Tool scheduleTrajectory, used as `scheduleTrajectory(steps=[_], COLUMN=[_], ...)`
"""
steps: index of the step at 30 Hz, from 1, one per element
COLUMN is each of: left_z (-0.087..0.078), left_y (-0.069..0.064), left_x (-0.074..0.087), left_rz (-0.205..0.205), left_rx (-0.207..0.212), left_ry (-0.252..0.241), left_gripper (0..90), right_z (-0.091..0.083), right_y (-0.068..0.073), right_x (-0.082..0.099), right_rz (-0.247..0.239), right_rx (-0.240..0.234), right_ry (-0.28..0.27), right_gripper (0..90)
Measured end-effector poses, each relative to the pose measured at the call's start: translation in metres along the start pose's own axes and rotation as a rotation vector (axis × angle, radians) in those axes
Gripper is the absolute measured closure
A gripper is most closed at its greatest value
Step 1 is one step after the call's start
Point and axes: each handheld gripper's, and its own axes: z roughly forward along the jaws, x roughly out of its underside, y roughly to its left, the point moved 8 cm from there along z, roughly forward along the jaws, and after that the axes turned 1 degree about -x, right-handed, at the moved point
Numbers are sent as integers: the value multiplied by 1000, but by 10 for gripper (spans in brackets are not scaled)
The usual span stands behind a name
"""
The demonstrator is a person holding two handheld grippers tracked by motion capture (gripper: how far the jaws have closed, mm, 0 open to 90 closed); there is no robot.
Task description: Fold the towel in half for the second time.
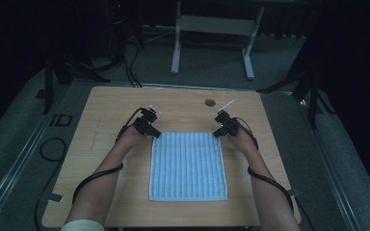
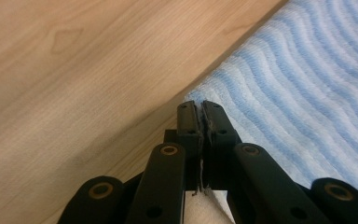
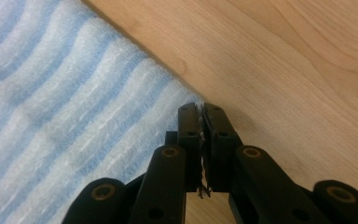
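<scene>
Wooden table (image 1: 101, 144) has a blue-and-white striped towel (image 1: 188, 166) lying flat mid-table, left gripper (image 1: 155, 133) and right gripper (image 1: 217, 133) each pinched shut on a far corner, though the pinched bits are hidden between the jaws.

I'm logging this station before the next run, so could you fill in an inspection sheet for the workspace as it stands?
Surface: light wooden table, with a round grommet near the far edge.
Job's things: blue-and-white striped towel lying flat in the middle.
Clutter: nothing seen.
Grippers: left gripper is shut on the towel's far left corner; right gripper is shut on its far right corner, with threads of cloth between the jaws in both gripper views.
Cables: a black cable trails back along each forearm; more loop on the floor at left.
Surroundings: dim room, grey floor, white frame legs beyond the table, dark stands at both sides.
</scene>
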Motion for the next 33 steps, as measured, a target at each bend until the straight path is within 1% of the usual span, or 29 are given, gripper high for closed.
scheduleTrajectory(steps=[1, 4, 5, 6, 7, 8, 9, 10, 11, 12, 13, 15, 16, 18, 19, 20, 22, 23, 24, 25, 27, 29, 30, 31, 32, 33], left_z=[-2, -11, -11, -22, -26, -31, -35, -38, -38, -45, -48, -54, -59, -67, -70, -74, -80, -83, -86, -89, -98, -107, -110, -113, -116, -117], left_y=[-1, -5, -5, -10, -12, -14, -15, -17, -17, -20, -22, -25, -27, -29, -30, -32, -35, -37, -39, -41, -47, -53, -56, -57, -61, -64], left_x=[0, -1, -1, -3, -3, -3, -3, -2, -2, -1, 0, 1, 2, 2, 3, 3, 4, 4, 4, 5, 6, 9, 10, 12, 14, 16], left_rz=[3, 16, 16, 23, 26, 33, 32, 37, 37, 50, 56, 72, 91, 99, 102, 110, 125, 136, 139, 142, 158, 172, 168, 172, 177, 174], left_rx=[5, 13, 13, 24, 36, 32, 42, 51, 51, 48, 54, 54, 57, 51, 57, 46, 50, 40, 38, 43, 48, 53, 62, 65, 62, 67], left_ry=[2, -23, -23, -56, -70, -87, -96, -99, -99, -110, -107, -117, -117, -130, -128, -130, -124, -125, -132, -130, -152, -168, -180, -180, -192, -196], left_gripper=[863, 864, 864, 864, 864, 864, 863, 864, 863, 863, 863, 863, 863, 862, 862, 862, 862, 862, 862, 862, 861, 861, 862, 861, 861, 861], right_z=[-3, -12, -12, -17, -28, -33, -38, -42, -42, -45, -54, -60, -63, -71, -75, -78, -85, -88, -95, -95, -103, -110, -112, -115, -117, -121], right_y=[1, 3, 3, 4, 7, 8, 9, 11, 11, 12, 16, 21, 23, 28, 30, 32, 36, 37, 42, 42, 46, 52, 53, 56, 57, 61], right_x=[0, -1, -1, -1, -1, 0, 0, 1, 1, 1, 3, 5, 5, 7, 8, 9, 10, 10, 11, 11, 13, 16, 18, 21, 22, 27], right_rz=[-9, -31, -31, -36, -54, -61, -68, -71, -71, -72, -84, -94, -101, -122, -127, -128, -141, -142, -152, -152, -160, -179, -186, -190, -193, -191], right_rx=[4, 12, 12, 13, 16, 24, 26, 22, 22, 21, 18, 18, 23, 26, 25, 21, 22, 22, 27, 27, 34, 39, 39, 43, 40, 31], right_ry=[5, -7, -7, -16, -52, -57, -68, -81, -81, -87, -110, -122, -129, -146, -156, -161, -178, -182, -201, -201, -219, -235, -235, -241, -248, -255], right_gripper=[867, 868, 868, 868, 868, 868, 868, 868, 868, 868, 868, 868, 868, 868, 868, 868, 867, 868, 868, 868, 868, 868, 868, 867, 867, 867])
